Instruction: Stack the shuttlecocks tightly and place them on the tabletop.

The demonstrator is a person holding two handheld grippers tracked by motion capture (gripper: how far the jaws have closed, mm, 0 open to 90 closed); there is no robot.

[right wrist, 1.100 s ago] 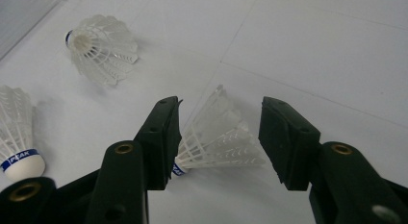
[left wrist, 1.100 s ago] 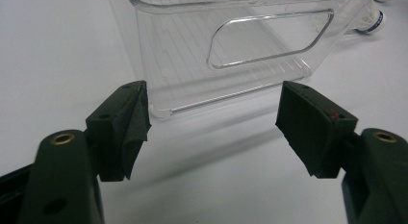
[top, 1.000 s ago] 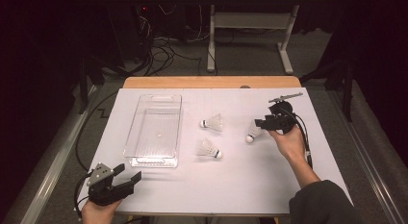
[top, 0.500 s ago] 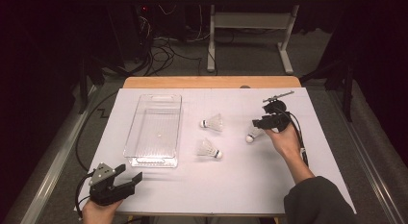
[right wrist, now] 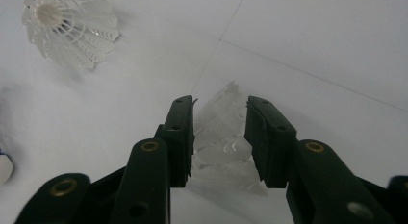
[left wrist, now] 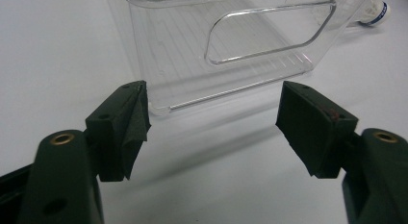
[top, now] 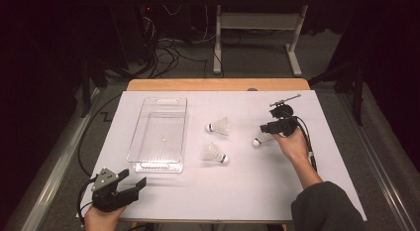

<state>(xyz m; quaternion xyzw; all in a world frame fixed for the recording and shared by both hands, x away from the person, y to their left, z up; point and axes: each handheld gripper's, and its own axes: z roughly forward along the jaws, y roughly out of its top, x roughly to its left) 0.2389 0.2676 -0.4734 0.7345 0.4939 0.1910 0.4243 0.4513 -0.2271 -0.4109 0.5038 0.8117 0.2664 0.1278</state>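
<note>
The right gripper [top: 271, 132] is pinching the feather skirt of a shuttlecock [right wrist: 222, 142], its jaws having just been closing; the shuttlecock is lying on the table's [top: 247, 191] right side, cork pointing near-left.

1. A clear plastic bin [top: 159, 134] stands on the left part of the white worktop [top: 237, 191].
2. Two shuttlecocks [top: 218, 126] [top: 214, 154] lie on their sides just right of the bin, near each other.

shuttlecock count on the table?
3. One right of the clear tray, one nearer the person, one between the right hand-held gripper's closing jaws. None seen inside the tray.
</note>
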